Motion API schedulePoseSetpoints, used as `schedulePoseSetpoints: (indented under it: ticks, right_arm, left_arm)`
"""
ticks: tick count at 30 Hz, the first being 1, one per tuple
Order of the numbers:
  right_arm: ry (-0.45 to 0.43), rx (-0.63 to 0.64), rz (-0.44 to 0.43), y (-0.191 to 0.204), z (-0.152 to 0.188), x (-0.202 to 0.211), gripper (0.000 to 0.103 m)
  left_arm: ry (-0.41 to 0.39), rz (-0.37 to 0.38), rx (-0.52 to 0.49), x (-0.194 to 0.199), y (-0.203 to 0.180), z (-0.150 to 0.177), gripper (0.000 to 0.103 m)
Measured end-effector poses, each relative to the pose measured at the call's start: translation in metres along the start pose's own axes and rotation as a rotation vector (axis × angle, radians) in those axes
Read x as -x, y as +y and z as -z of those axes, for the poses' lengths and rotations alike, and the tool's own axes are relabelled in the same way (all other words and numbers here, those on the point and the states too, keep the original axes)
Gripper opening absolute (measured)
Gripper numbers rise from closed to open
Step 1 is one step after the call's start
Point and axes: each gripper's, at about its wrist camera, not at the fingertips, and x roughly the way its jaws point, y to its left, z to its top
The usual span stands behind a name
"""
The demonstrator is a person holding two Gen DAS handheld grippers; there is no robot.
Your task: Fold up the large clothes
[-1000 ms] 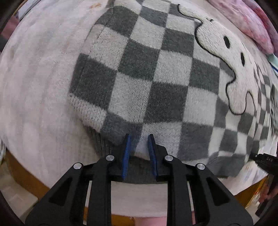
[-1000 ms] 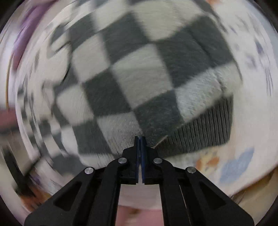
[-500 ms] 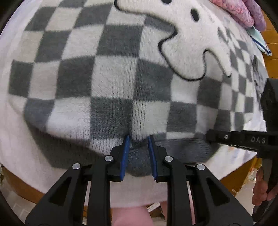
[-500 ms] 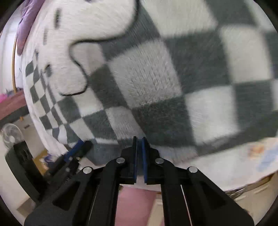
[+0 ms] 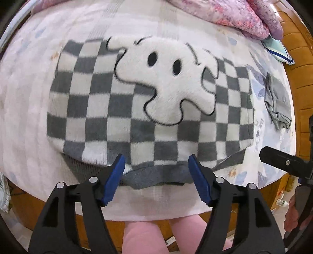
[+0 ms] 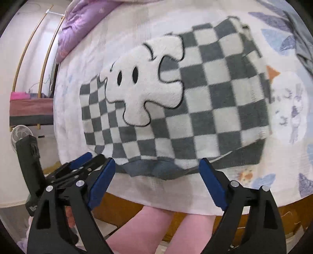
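Observation:
A grey-and-white checkered sweater (image 5: 101, 109) with a fluffy white ghost patch (image 5: 166, 78) lies folded flat on the bed, its grey ribbed hem (image 5: 156, 175) nearest me. My left gripper (image 5: 156, 175) hangs above that hem, its jaws opening, nothing pressed between the blue pads (image 5: 115, 175). From the right wrist view the same sweater (image 6: 215, 97) lies below my right gripper (image 6: 156, 179), whose jaws are opening too and hold nothing. The left gripper (image 6: 78, 164) shows at the lower left there. The right gripper's black finger (image 5: 283, 162) enters the left wrist view at the right.
The white patterned bedsheet (image 5: 29, 88) surrounds the sweater. A pink-purple quilt (image 5: 225, 13) lies at the far side, a folded grey garment (image 5: 277, 103) at the right by the wooden bed frame (image 5: 301, 78). Pink-trousered legs (image 6: 156, 230) stand at the near edge. A fan (image 6: 19, 134) stands left.
Both grippers let go of the sweater's hem and rose away from it; their jaws went from nearly shut to wide apart. The sweater now lies flat, seen whole.

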Motion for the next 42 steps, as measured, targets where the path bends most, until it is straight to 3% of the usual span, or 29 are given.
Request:
schedulePoseSetpoints:
  ticks: [5,9,15,20,23,27,30,32,34,39,42]
  right_arm:
    - [-0.127,0.008,-0.007,-0.013,-0.010,0.017,0.084]
    - [-0.217,-0.016,0.019,-0.055,-0.028,0.042,0.084]
    - [-0.325,-0.021,-0.059,-0.121,-0.068,0.064,0.084]
    - [-0.298,0.048,-0.113,-0.157,-0.137,0.046,0.084]
    - [-0.257,0.085,-0.138,-0.174,-0.184,0.015,0.084]
    - [-0.133,0.044,-0.121,-0.195,-0.241,-0.035,0.084]
    - [-0.106,0.035,-0.323,-0.202,-0.262,-0.057,0.084]
    - [-0.050,0.007,-0.428,-0.208,-0.269,-0.076,0.087]
    - [-0.058,0.026,-0.495,-0.211,-0.268,-0.080,0.094]
    - [0.081,0.173,-0.502,-0.193,-0.230,-0.084,0.094]
    - [0.150,0.171,-0.482,-0.187,-0.196,-0.089,0.094]
  left_arm:
    - [-0.031,-0.021,-0.043,0.012,-0.023,-0.018,0.076]
    - [-0.033,-0.019,-0.042,0.008,-0.039,-0.039,0.076]
    - [-0.067,-0.101,-0.048,-0.010,-0.056,-0.086,0.076]
    - [-0.109,-0.124,-0.020,-0.026,-0.065,-0.123,0.076]
    - [-0.128,-0.131,-0.009,-0.035,-0.066,-0.141,0.076]
    - [-0.139,-0.125,0.004,-0.047,-0.065,-0.159,0.076]
    - [-0.138,-0.141,0.015,-0.056,-0.061,-0.164,0.076]
    - [-0.130,-0.141,0.033,-0.060,-0.056,-0.163,0.076]
    - [-0.115,-0.148,0.045,-0.066,-0.052,-0.159,0.076]
    - [-0.077,-0.150,0.079,-0.077,-0.044,-0.148,0.076]
    - [-0.080,-0.126,0.101,-0.078,-0.043,-0.150,0.076]
